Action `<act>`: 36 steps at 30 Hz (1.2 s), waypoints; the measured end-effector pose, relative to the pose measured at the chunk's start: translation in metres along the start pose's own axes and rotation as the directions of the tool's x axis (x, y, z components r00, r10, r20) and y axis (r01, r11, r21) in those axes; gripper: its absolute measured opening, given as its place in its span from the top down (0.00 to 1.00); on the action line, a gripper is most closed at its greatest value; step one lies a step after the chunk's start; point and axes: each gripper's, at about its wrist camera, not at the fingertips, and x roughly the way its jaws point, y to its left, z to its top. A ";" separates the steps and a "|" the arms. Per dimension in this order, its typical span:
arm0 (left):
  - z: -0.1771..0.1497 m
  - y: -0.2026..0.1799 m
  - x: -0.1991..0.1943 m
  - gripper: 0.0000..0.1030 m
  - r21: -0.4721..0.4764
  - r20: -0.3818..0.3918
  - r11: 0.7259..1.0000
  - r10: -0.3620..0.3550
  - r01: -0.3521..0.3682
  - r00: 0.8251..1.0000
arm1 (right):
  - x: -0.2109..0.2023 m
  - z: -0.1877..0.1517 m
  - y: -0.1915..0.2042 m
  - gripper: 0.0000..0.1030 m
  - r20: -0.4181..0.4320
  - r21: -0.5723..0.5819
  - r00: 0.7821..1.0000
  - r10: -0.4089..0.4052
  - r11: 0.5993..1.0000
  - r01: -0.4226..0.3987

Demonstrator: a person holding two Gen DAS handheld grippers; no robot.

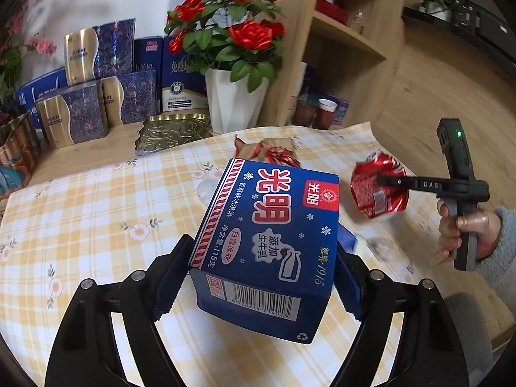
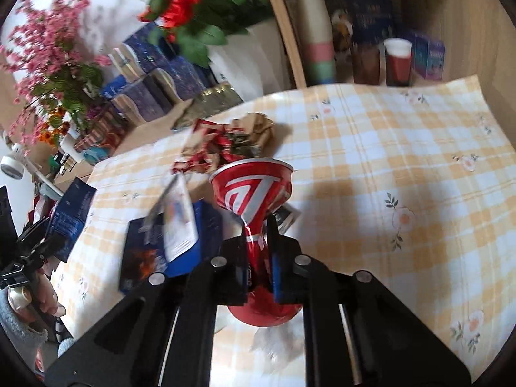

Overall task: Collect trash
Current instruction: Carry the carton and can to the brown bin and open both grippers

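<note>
My left gripper (image 1: 258, 274) is shut on a blue ice-cream carton (image 1: 267, 242) and holds it above the checked tablecloth (image 1: 96, 213). My right gripper (image 2: 256, 251) is shut on a crushed red can (image 2: 254, 193), pinched at its flattened middle; the right gripper (image 1: 387, 180) and the can (image 1: 377, 190) also show at the right of the left wrist view. Crumpled red and brown wrappers (image 2: 225, 145) lie on the table beyond the can. A flat blue packet (image 2: 167, 242) with a loose paper lies to the left of the can.
A white pot of red roses (image 1: 232, 96), blue and gold gift boxes (image 1: 80, 113) and a gold tray (image 1: 174, 132) stand along the far table edge. A wooden shelf (image 1: 348, 48) with cups stands behind. Clear crumpled plastic (image 2: 277, 342) lies under my right gripper.
</note>
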 end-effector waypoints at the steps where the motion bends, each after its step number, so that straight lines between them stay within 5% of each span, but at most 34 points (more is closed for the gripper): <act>1: -0.005 -0.005 -0.006 0.24 0.007 0.000 1.000 -0.002 0.002 1.000 | -0.010 -0.007 0.007 0.87 0.011 -0.009 1.000 0.003 1.000 -0.003; 20: -0.144 -0.117 -0.099 0.24 0.193 -0.096 0.977 -0.076 0.094 0.992 | -0.134 -0.141 0.074 0.87 0.125 -0.080 0.990 0.059 0.996 -0.049; 26: -0.196 -0.148 -0.098 0.24 0.260 -0.194 0.955 -0.090 0.140 0.977 | -0.150 -0.169 0.076 0.87 0.132 -0.070 0.989 0.071 0.996 -0.062; 36: -0.252 -0.170 -0.063 0.24 0.287 -0.377 0.933 -0.097 0.216 0.921 | -0.157 -0.193 0.067 0.87 0.124 -0.013 0.990 0.070 0.998 -0.069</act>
